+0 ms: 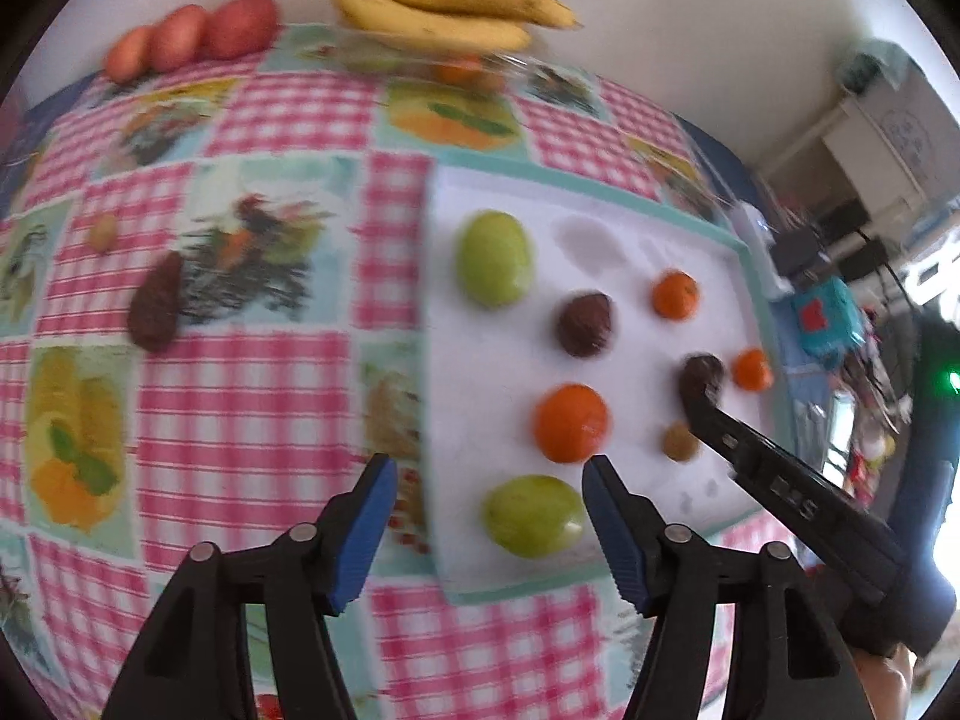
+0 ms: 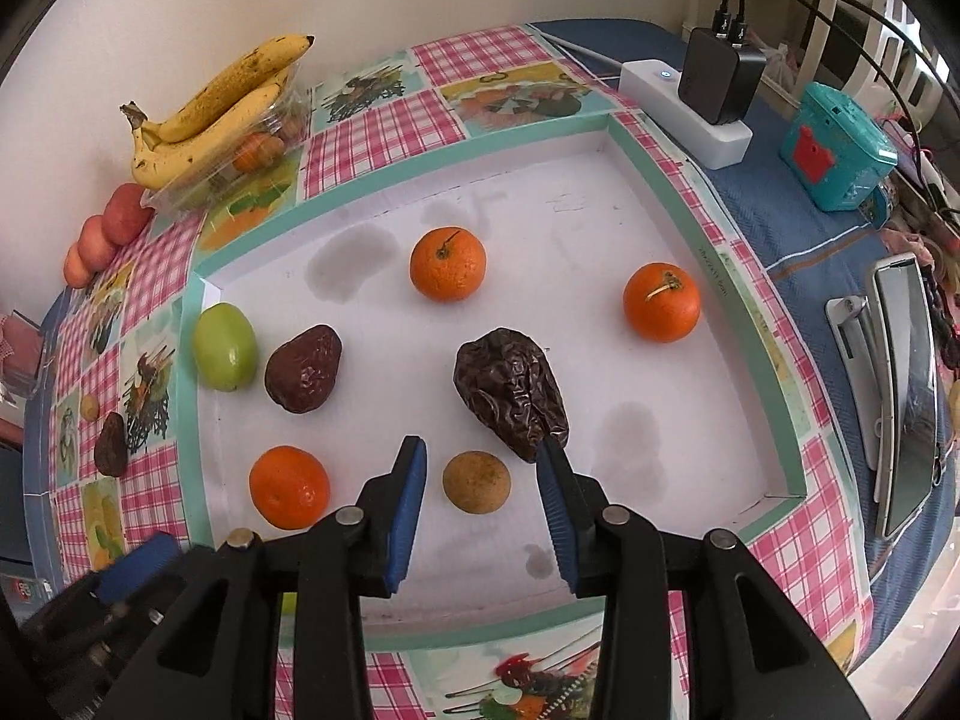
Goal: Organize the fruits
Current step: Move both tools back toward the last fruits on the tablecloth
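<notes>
A white tray (image 2: 600,228) holds three oranges (image 2: 447,264), two dark wrinkled fruits (image 2: 510,387), a small brown fruit (image 2: 477,482) and green fruits (image 2: 225,346). My right gripper (image 2: 483,468) is open just above the small brown fruit, its right finger beside the larger dark fruit. In the left wrist view my left gripper (image 1: 489,468) is open over the tray's (image 1: 480,192) left edge, near a green fruit (image 1: 533,516) and an orange (image 1: 570,423). Another dark fruit (image 1: 157,309) and a small brown fruit (image 1: 103,232) lie on the tablecloth, left of the tray.
Bananas (image 1: 438,6) on a clear box and red fruits (image 1: 192,39) sit at the table's back by the wall. A white power strip (image 2: 684,114), a teal box (image 2: 837,147) and a phone on a stand (image 2: 906,390) lie right of the tray.
</notes>
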{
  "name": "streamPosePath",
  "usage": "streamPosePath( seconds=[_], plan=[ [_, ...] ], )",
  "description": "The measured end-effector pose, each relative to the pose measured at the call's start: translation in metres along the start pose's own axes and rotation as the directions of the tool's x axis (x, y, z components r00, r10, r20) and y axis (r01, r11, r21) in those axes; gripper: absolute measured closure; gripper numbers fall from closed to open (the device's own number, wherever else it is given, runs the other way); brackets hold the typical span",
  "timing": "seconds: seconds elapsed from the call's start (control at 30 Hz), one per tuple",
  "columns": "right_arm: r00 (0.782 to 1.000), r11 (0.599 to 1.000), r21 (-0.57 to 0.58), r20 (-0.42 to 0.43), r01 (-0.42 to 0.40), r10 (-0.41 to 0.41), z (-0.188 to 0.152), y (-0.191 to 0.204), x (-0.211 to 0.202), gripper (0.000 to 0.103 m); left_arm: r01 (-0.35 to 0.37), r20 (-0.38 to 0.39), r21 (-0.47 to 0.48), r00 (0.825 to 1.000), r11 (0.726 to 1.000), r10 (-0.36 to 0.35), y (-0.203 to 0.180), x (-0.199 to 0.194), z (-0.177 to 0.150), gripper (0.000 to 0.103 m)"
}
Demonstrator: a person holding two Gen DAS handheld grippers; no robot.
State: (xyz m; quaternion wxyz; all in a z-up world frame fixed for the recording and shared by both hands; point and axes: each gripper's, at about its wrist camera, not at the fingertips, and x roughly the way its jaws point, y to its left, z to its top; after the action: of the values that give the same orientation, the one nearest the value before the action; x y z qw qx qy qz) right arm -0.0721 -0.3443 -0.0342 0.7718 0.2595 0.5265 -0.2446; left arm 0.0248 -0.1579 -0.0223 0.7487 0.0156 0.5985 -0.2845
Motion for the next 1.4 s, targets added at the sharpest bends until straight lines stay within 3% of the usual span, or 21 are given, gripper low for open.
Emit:
streamPosePath(
  seconds=[0.13,0.23,0.3,0.33,0.47,0.53,0.73,0.8,1.03,1.4],
  plan=[
    [1.000,1.000,-0.015,0.002,-0.001,0.001,-0.001,0.004,-0.001,0.064,-0.093,0.034,-0.065,0.995,0.994,0.095,0.025,-0.007,0.003,0.029],
    [1.000,1.000,-0.030,0.003,-0.001,0.001,-0.002,0.007,-0.001,0.063,-0.144,0.055,-0.100,0.987,0.984,0.150,0.042,-0.012,0.003,0.018],
    [1.000,0.999,-0.037,0.003,-0.007,0.007,-0.003,0.009,-0.002,0.043,-0.185,0.067,-0.124,0.979,0.975,0.194,0.053,-0.015,0.003,0.013],
    [1.000,0.999,-0.038,0.005,-0.009,0.009,-0.002,0.010,-0.001,0.038,-0.200,0.072,-0.134,0.975,0.971,0.211,0.057,-0.016,0.002,0.012],
    [1.000,0.999,-0.041,0.010,-0.008,0.008,-0.002,0.011,-0.001,0.034,-0.262,0.094,-0.169,0.955,0.950,0.280,0.072,-0.023,0.003,0.004],
    [1.000,0.999,-0.043,0.012,-0.007,0.008,-0.002,0.011,-0.001,0.026,-0.288,0.103,-0.182,0.945,0.940,0.310,0.075,-0.023,0.006,0.001],
    [0.999,0.998,-0.055,0.032,-0.021,0.023,-0.002,0.013,-0.003,0.020,-0.307,0.133,-0.189,0.933,0.933,0.334,0.081,-0.027,0.010,0.000],
    [0.999,0.998,-0.063,0.040,-0.015,0.018,-0.002,0.015,-0.003,0.010,-0.316,0.150,-0.188,0.926,0.930,0.345,0.082,-0.028,0.011,0.000],
    [0.998,0.997,-0.082,0.066,-0.012,0.017,-0.003,0.019,-0.006,0.010,-0.294,0.187,-0.188,0.926,0.937,0.328,0.084,-0.033,0.014,0.000],
    [0.995,0.994,-0.104,0.093,-0.015,0.025,-0.003,0.026,-0.010,0.010,-0.371,0.195,-0.127,0.900,0.920,0.390,0.079,-0.037,0.038,0.000]
  ],
)
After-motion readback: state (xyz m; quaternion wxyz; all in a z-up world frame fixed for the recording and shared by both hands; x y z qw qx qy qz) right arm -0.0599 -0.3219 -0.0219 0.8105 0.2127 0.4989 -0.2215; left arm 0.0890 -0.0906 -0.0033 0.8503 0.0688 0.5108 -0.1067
